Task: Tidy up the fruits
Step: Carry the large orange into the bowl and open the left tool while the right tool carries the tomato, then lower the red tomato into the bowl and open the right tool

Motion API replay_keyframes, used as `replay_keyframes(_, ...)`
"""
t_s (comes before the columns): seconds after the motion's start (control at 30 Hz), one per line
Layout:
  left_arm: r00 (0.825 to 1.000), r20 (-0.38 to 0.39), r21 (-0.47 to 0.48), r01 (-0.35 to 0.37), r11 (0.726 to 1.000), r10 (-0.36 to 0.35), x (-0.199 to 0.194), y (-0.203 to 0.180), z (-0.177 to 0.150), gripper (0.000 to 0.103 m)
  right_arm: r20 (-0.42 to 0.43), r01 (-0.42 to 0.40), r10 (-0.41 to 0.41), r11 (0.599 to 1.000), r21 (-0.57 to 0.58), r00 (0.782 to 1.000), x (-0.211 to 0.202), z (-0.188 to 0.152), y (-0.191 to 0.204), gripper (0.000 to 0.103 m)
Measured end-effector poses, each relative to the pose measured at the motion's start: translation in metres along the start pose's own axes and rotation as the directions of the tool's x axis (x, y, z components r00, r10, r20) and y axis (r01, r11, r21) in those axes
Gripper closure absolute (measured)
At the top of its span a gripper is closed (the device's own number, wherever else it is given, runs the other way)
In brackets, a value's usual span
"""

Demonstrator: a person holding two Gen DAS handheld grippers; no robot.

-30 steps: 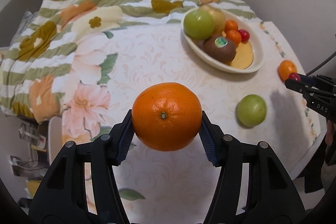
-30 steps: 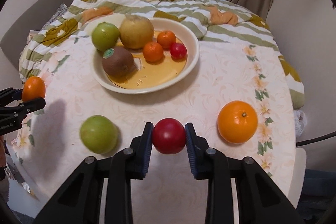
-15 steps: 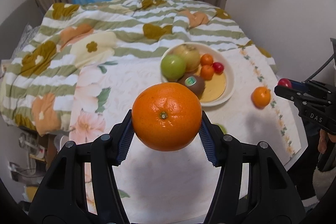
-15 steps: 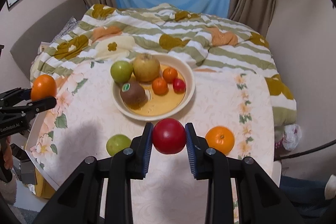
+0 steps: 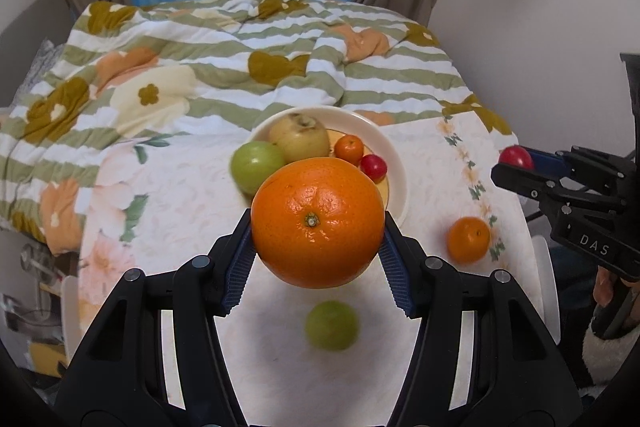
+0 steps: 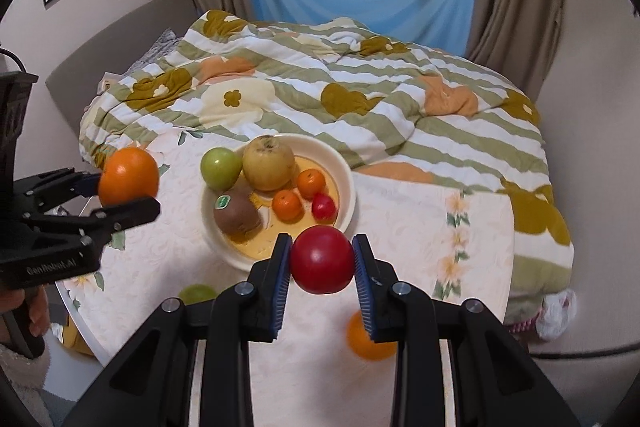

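Observation:
My left gripper [image 5: 318, 233] is shut on a large orange [image 5: 318, 221] and holds it high above the table; it also shows in the right wrist view [image 6: 128, 175]. My right gripper [image 6: 321, 261] is shut on a red tomato [image 6: 322, 259], also raised; it shows at the right of the left wrist view [image 5: 516, 157]. The cream bowl [image 6: 346, 179] on the table holds a green apple [image 6: 221, 169], a yellow pear-like fruit [image 6: 268, 165], a kiwi [image 6: 236, 214], two small oranges and a small red fruit [image 6: 323, 206].
A green fruit [image 5: 332, 325] and an orange [image 5: 468, 239] lie loose on the round table [image 5: 184, 195] near its front edge. A striped floral quilt [image 6: 360, 83] is bunched behind the bowl. Walls and curtains stand close around.
Both grippers have risen and pulled back with their fruit still held. The table and bowl look smaller and farther below.

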State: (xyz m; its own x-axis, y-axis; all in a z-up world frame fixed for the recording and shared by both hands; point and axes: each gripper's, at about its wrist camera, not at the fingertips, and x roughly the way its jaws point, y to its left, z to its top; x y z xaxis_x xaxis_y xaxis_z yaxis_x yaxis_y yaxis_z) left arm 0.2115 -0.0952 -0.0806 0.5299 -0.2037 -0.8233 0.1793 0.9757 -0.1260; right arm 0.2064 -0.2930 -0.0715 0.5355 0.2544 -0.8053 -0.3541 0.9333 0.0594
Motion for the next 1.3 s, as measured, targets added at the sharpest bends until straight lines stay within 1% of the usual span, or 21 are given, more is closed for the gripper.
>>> replay_keyframes(0.23,0.999,-0.052,-0.011,-0.013,1.0,0.013,0.045,-0.021,0.009,0.038,-0.02,-0.039,0.039,0.999,-0.018,0.999,0.024,0.015,-0.032,0.075)
replay_keyframes(0.33,0.996,-0.081,-0.014,-0.024,1.0,0.022,0.067,-0.027,0.009,0.038,-0.037,-0.058,0.057,0.998,-0.023,0.998,0.036,0.017,-0.042,0.075)
replay_keyframes(0.53,0.992,-0.116,-0.006,-0.048,0.999,0.047,0.1,-0.039,0.006,0.038,-0.067,-0.083,0.08,0.996,-0.033,0.994,0.055,0.017,-0.057,0.075)
replay_keyframes(0.73,0.987,-0.138,0.013,-0.079,0.997,0.08,0.121,-0.047,0.002,0.038,-0.089,-0.094,0.09,0.995,-0.039,0.992,0.068,0.015,-0.069,0.075)
replay_keyframes(0.83,0.987,-0.135,0.029,-0.088,0.996,0.091,0.125,-0.052,0.001,0.038,-0.093,-0.093,0.089,0.995,-0.042,0.992,0.072,0.015,-0.073,0.075)
replay_keyframes(0.93,0.984,-0.135,0.056,-0.111,0.992,0.118,0.128,-0.057,0.0,0.037,-0.092,-0.093,0.089,0.995,-0.041,0.992,0.072,0.015,-0.075,0.075)
replay_keyframes(1.0,0.982,-0.144,0.06,-0.113,0.992,0.121,0.129,-0.06,-0.001,0.037,-0.09,-0.092,0.088,0.995,-0.042,0.992,0.072,0.016,-0.076,0.075)
replay_keyframes(1.07,0.983,-0.135,0.063,-0.114,0.992,0.121,0.128,-0.06,-0.001,0.027,-0.085,-0.091,0.087,0.995,-0.042,0.993,0.071,0.016,-0.078,0.075)
replay_keyframes(1.1,0.985,-0.123,0.065,-0.113,0.991,0.12,0.127,-0.06,-0.001,0.009,-0.082,-0.09,0.086,0.995,-0.043,0.993,0.07,0.017,-0.08,0.075)
replay_keyframes(1.13,0.987,-0.109,0.064,-0.114,0.991,0.121,0.124,-0.06,0.001,0.0,-0.079,-0.089,0.086,0.995,-0.043,0.993,0.069,0.018,-0.08,0.075)
replay_keyframes(1.2,0.988,-0.083,0.061,-0.122,0.991,0.127,0.116,-0.06,0.004,0.0,-0.071,-0.088,0.085,0.995,-0.043,0.994,0.066,0.019,-0.081,0.075)
replay_keyframes(1.3,0.985,-0.07,0.057,-0.152,0.987,0.156,0.104,-0.054,0.006,0.0,-0.062,-0.091,0.088,0.995,-0.046,0.994,0.063,0.022,-0.08,0.075)
